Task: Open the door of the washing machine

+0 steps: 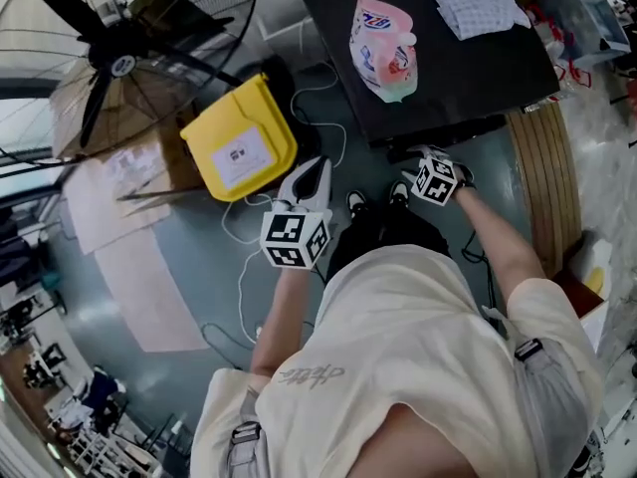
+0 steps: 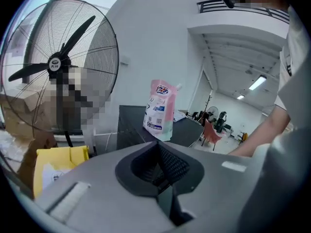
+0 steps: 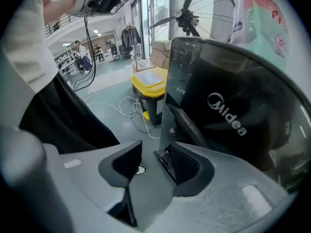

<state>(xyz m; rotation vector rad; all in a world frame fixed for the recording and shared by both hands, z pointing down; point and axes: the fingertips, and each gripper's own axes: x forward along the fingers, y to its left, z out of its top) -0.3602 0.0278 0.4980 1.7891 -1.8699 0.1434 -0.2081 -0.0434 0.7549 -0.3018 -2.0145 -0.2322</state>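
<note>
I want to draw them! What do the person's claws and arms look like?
The left claw and right claw are smooth grey with black ribbed pads inside. Each carries a white cube with black square markers. The person wears a cream short-sleeved shirt.

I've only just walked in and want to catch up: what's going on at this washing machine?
A person stands at the black washing machine with a gripper in each hand. The right gripper is open, its jaws close to the edge of the machine's front, with nothing clamped. The left gripper is shut and empty, held off to the side. A pink pouch stands on top. The door does not look pulled open yet.
</note>
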